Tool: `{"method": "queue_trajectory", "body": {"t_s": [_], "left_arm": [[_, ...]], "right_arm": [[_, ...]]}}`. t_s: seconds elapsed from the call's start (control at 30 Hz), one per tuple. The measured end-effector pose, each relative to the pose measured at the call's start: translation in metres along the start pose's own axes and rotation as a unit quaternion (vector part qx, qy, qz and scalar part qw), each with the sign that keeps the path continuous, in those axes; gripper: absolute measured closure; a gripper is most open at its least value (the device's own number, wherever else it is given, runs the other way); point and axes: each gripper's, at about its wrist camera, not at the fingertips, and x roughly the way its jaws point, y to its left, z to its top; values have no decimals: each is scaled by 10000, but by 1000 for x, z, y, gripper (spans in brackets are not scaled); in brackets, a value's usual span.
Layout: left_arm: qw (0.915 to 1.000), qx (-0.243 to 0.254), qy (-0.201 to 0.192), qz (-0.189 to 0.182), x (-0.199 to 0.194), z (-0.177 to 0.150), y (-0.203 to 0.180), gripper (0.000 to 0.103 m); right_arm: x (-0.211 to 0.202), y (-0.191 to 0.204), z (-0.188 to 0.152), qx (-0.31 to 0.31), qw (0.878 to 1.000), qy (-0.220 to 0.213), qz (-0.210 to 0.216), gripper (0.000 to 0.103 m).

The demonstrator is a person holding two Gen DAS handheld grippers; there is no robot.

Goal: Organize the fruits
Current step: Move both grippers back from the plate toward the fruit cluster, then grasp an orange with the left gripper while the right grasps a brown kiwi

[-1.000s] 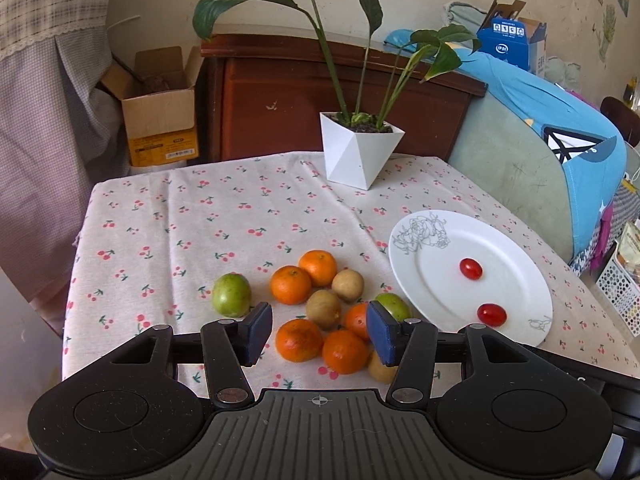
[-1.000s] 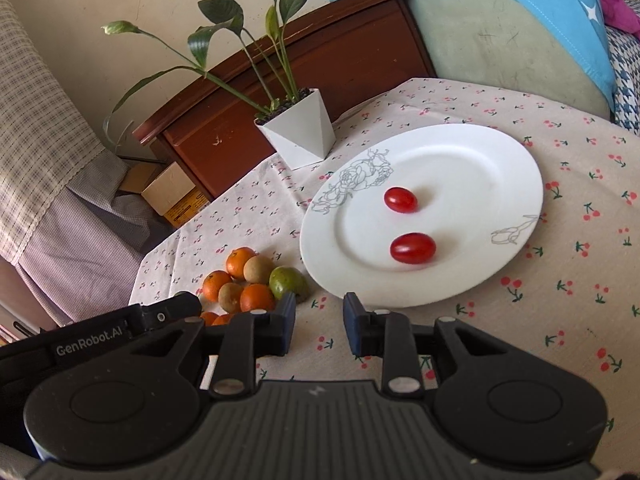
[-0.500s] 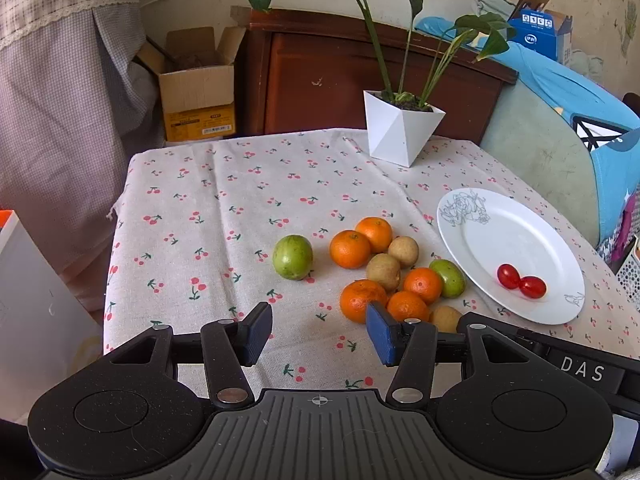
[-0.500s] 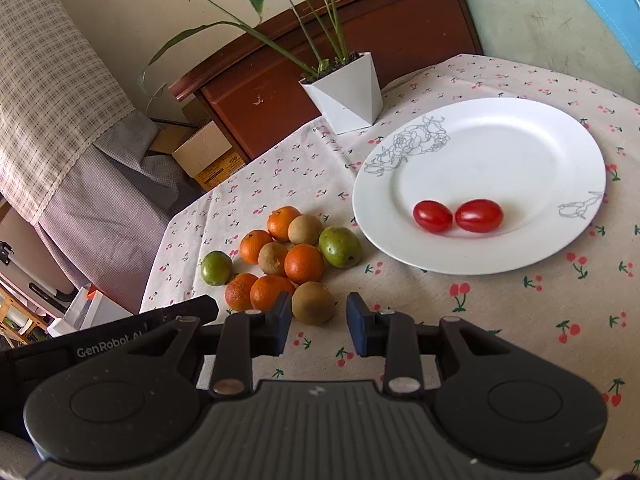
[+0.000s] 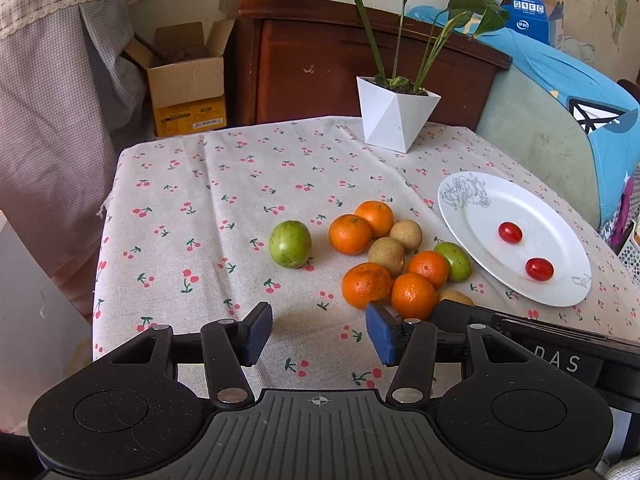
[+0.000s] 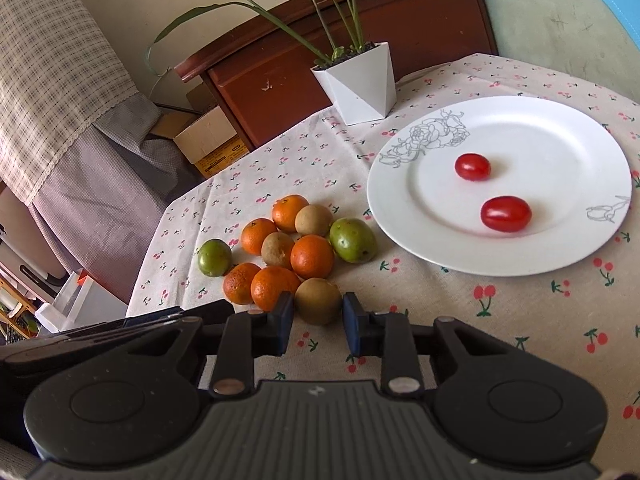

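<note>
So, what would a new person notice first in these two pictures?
First the cluster of oranges and brown fruits on the cherry-print tablecloth, with one green fruit sitting apart to its left. Next, the white plate at right holding two red tomatoes. The open right claw frames the nearest brown fruit.

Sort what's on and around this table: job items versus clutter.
Job: oranges, brown fruits, green fruits, cherry tomatoes, white plate, right gripper, left gripper.

Clutter: potted plant, cardboard box, wooden cabinet.
</note>
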Motion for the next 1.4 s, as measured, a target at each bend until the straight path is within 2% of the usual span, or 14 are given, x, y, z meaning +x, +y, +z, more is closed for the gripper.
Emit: {"method": "queue_trajectory", "body": {"t_s": [0.3, 1.1, 1.2, 1.3, 1.4], "left_arm": [[9998, 150, -68, -120, 8, -3, -8, 53], [9978, 311, -478, -335, 24, -2, -22, 53], [9978, 319, -489, -325, 24, -2, -23, 57], [9979, 295, -472, -328, 22, -2, -22, 74], [9981, 262, -453, -322, 21, -2, -22, 76]], "right_arm": [[-6, -10, 4, 223, 9995, -37, -212, 76], [-7, -17, 5, 481, 9985, -87, -265, 76], [-7, -16, 5, 478, 9985, -89, -265, 76], [-6, -15, 5, 445, 9986, -97, -276, 76], [-6, -15, 5, 417, 9987, -95, -273, 76]]}}
